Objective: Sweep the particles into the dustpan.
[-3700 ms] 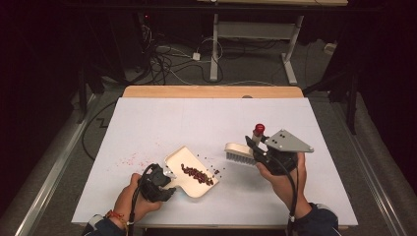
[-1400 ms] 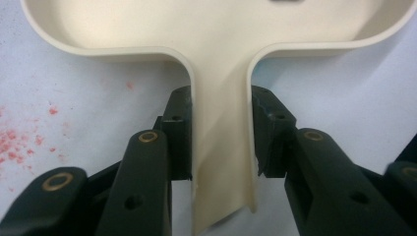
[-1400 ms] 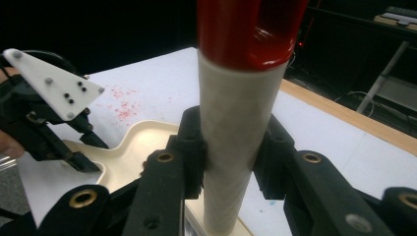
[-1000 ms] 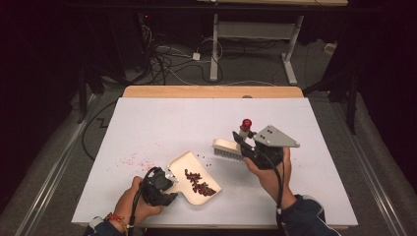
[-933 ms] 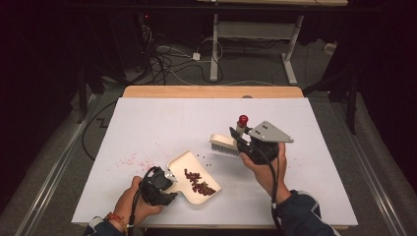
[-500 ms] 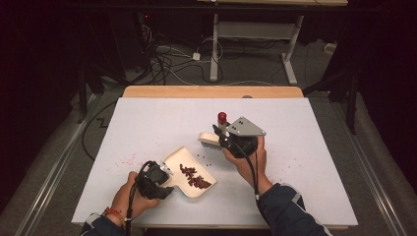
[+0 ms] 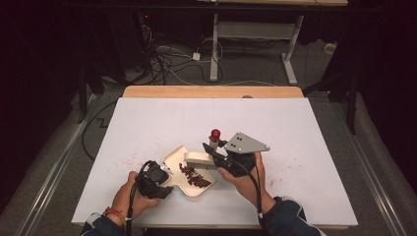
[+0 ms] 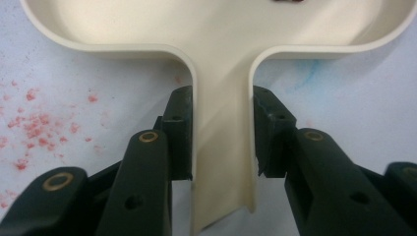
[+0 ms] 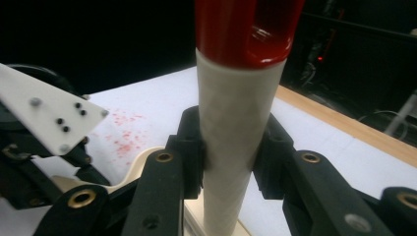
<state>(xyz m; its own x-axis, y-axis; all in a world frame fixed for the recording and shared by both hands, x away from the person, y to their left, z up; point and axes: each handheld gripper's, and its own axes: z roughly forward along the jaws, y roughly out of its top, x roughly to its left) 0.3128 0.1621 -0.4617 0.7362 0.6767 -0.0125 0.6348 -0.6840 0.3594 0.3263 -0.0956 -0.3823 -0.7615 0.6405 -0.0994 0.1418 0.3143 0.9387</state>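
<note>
A cream dustpan [image 7: 178, 157] lies near the table's front, with a heap of dark red crumbs [image 7: 195, 179] in it. My left gripper [image 7: 158, 179] is shut on the dustpan's handle [image 8: 223, 147], one pad [image 8: 179, 128] pressing on each side. My right gripper [image 7: 230, 161] is shut on the white handle of a brush [image 9: 238, 128], whose red end [image 7: 215, 133] points up. The brush's bristle head [image 7: 199, 160] hangs over the right part of the pan, just above the crumbs. In the right gripper view the pan's rim [image 9: 142, 160] lies low at the left.
The white table [image 7: 295, 123] carries faint red specks left of the pan [image 7: 129, 160] and to the right [image 7: 290, 169]. A wooden strip [image 7: 211, 92] runs along its far edge. Cables and desk legs lie on the dark floor beyond.
My right gripper has carried the brush leftward, from right of the dustpan to over its right side. The left gripper and the pan have stayed where they were.
</note>
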